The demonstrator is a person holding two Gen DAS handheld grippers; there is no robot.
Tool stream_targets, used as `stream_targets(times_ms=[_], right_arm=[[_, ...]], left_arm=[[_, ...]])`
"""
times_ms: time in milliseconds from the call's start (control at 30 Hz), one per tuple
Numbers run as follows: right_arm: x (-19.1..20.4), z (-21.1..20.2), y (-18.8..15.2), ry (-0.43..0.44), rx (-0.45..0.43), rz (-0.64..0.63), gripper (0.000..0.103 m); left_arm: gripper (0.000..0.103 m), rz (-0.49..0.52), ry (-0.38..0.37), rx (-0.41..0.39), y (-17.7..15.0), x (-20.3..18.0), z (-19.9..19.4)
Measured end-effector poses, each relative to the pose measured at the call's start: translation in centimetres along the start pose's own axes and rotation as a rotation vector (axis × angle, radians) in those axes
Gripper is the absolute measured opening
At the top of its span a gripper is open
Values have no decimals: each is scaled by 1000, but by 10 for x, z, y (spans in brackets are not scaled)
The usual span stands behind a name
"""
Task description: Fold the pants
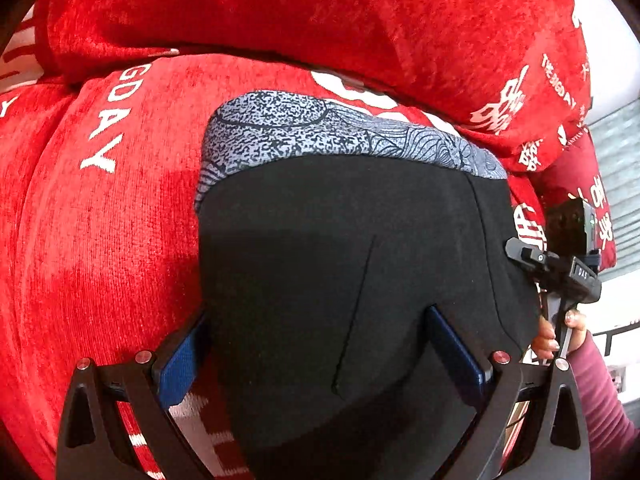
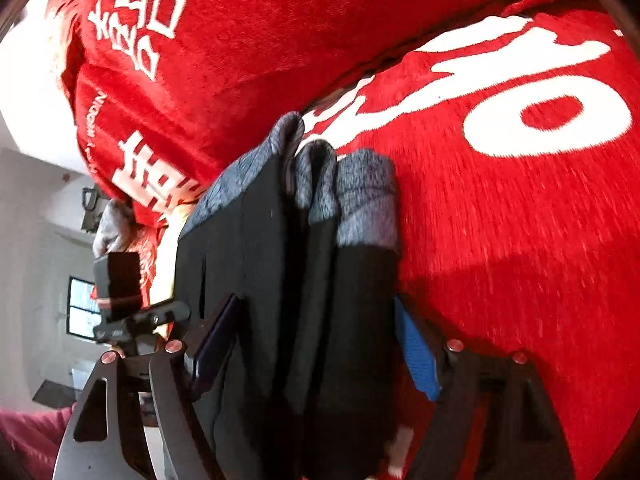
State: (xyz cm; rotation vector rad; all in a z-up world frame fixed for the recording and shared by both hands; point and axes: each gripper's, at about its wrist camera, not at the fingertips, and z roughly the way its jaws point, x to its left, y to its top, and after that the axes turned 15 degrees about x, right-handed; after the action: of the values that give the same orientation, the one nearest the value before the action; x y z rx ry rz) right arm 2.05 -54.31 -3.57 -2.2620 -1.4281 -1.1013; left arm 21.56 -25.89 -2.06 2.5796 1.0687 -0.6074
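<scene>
On a red sofa cover (image 1: 100, 240), both grippers (image 1: 320, 354) (image 2: 316, 344) stand wide around folded black pants (image 1: 340, 260); bulky layers could spring open if released unevenly.

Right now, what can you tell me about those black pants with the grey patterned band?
The black pants look like soft, matte knit with a grey speckled, line-patterned waistband. They are folded into several layers, their edges showing in the right wrist view, and rest on red fabric with white lettering. The left tongs and right tongs each straddle the bundle with blue pads.
</scene>
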Motion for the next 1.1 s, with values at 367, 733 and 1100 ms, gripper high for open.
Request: stream_targets(times_ms=[367,733,1100], right_arm=[[43,-19,-32,93,-10,30,41],[133,38,-55,168,68,-36,41],[160,114,-38,-52,112,-47,50]], left_arm=[[57,-10,-97,-76,-38,-13,-52],[57,-70,30,-160,-111,52,-128],[68,-268,-21,-176,-124,158,-107]])
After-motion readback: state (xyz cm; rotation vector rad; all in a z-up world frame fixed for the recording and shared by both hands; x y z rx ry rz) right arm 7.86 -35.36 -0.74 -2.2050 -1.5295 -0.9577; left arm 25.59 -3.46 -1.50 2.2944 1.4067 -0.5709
